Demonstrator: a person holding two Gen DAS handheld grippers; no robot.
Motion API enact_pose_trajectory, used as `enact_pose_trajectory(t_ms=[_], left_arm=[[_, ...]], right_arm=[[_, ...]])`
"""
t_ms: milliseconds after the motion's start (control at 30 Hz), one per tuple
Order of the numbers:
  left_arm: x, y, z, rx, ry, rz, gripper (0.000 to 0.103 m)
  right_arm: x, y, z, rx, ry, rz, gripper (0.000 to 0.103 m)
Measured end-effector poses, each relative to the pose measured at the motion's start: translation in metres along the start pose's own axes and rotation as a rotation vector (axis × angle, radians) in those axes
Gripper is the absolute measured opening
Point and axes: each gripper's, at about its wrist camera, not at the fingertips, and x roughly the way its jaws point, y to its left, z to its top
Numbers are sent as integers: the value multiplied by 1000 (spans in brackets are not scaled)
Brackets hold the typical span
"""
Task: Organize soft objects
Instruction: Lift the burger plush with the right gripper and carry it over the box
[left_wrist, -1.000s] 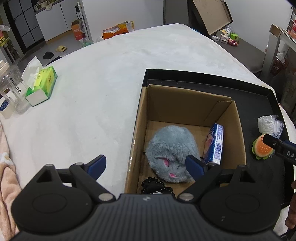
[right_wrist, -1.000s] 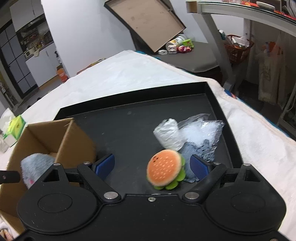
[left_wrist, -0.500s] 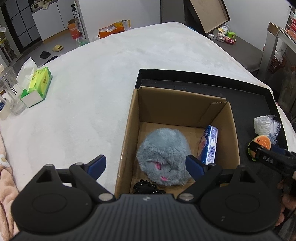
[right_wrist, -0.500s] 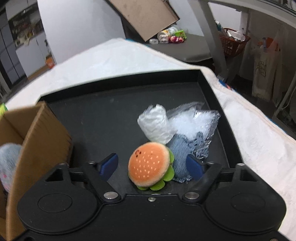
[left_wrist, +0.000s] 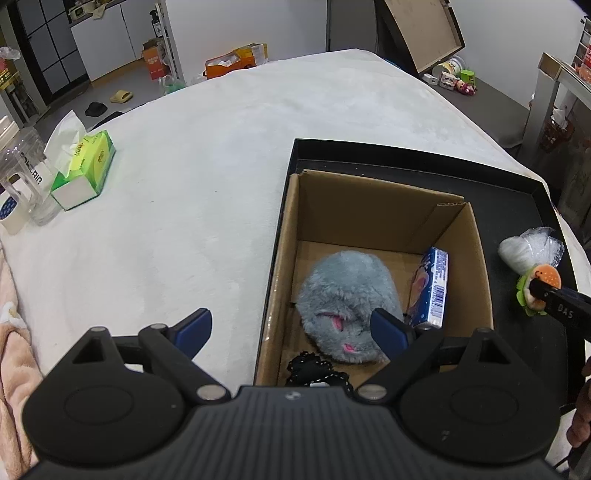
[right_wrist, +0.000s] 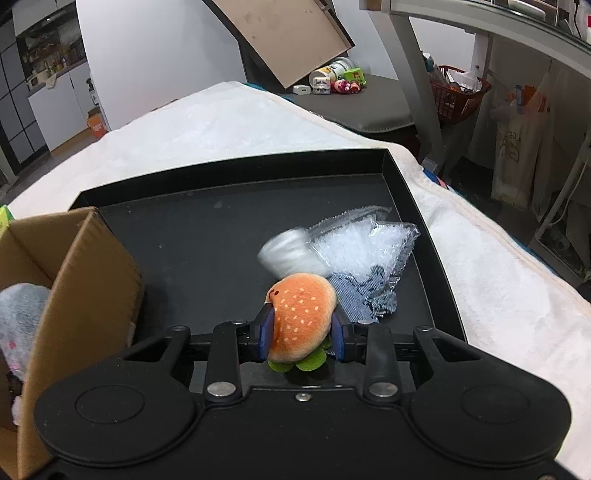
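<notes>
Right gripper (right_wrist: 301, 338) closing on the burger plush (right_wrist: 301, 317), blue pads pressed against both sides of the bun, toy just right of the cardboard box (left_wrist: 384, 258) and low over the black tray (right_wrist: 236, 218)

Left gripper (left_wrist: 291, 326) spread wide and empty, hovering above the near left edge of the cardboard box

Judged partly done: three things counted inside the cardboard box, namely one grey furry plush (left_wrist: 347, 302), one blue printed packet (left_wrist: 432, 291) upright against the right wall, and one black beaded item (left_wrist: 314, 369) at the near wall, its kind not told

Judged left to do: burger plush gripped but not yet carried over the right wall of the cardboard box; right of the box, beyond the burger, one white wad in clear wrap (right_wrist: 291, 253), one crinkled clear bag (right_wrist: 369, 243) and one blue-and-white checked cloth piece (right_wrist: 362, 295), touching one another on the tray

Well left of the cardboard box, on the white cover (left_wrist: 207, 192): one green tissue pack (left_wrist: 85, 170), one clear jug (left_wrist: 29, 184)

Counted in all: two grippers, one box, one tray, two plush toys
</notes>
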Motion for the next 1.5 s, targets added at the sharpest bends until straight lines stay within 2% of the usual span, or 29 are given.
enact_pose_trajectory(t_ms=[300,633,933,1000,1367,1500], left_arm=[[2,9,-1,4,6,-14,92],[-1,20,-3,1,-12,-50,91],[2,28,-12,-10,-10,-107,88],[3,30,-16,-11,-11,-120,84],[10,42,-26,-40,0,-197,38],[13,45,-26,-45,2,-210,26]], right_arm=[[-21,3,12,1,-3,56,31],[-49,17,32,-8,-51,81,31],[-66,45,42,-31,-63,134,31],[-69,53,43,-41,-68,140,31],[-77,83,44,-59,-72,146,31],[-83,98,43,-73,-69,159,31]])
